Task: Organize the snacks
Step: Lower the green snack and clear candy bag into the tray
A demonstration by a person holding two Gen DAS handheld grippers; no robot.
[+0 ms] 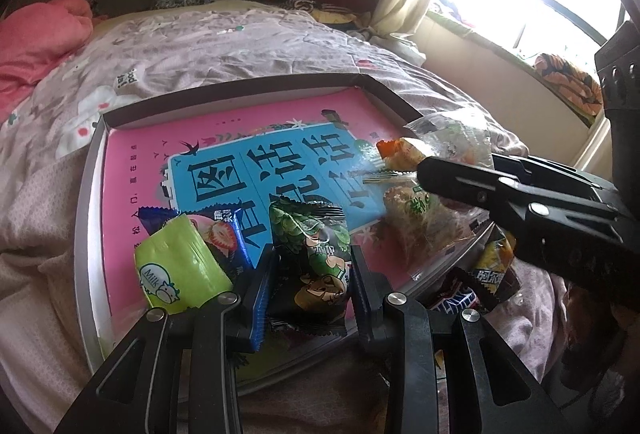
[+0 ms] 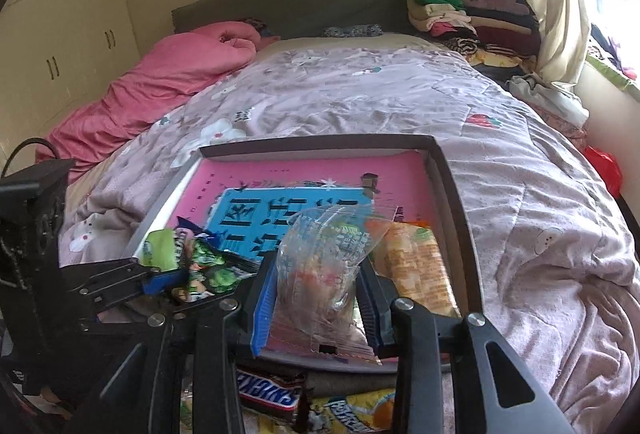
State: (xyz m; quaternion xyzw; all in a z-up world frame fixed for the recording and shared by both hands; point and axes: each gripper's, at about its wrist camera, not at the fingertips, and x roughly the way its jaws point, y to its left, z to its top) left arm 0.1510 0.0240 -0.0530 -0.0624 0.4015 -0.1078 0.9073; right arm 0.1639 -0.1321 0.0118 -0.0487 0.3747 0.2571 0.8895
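So the left gripper point(image 1: 312, 270) has its jaws closed down to a narrow gap on a dark snack pack with green peas printed on it point(image 1: 310, 254). The pack stands on end in the left wrist view, long axis running from 6 up to 12 o'clock, its top crimp toward the far end of the tray.

The right gripper point(image 2: 316, 298) is the same deal: jaws nearly closed, pinching a clear plastic snack bag point(image 2: 324, 270), which sticks up and away from the camera toward 12 o'clock.

Both packs sit over the shallow tray point(image 1: 90, 170), which lies on the bed point(image 2: 400, 94) and has a pink and blue book cover point(image 1: 240, 138) lining its bottom.

In the tray at 9 o'clock of the pea pack there's one green Milk candy pack point(image 1: 180, 266) and one blue strawberry wrapper point(image 1: 224, 234) tucked behind it. One orange cracker pack point(image 2: 416, 270) lies at 3 o'clock of the clear bag.

Outside the near edge on the quilt: one Snickers bar point(image 2: 272, 390) and one yellow packet point(image 2: 352, 410).
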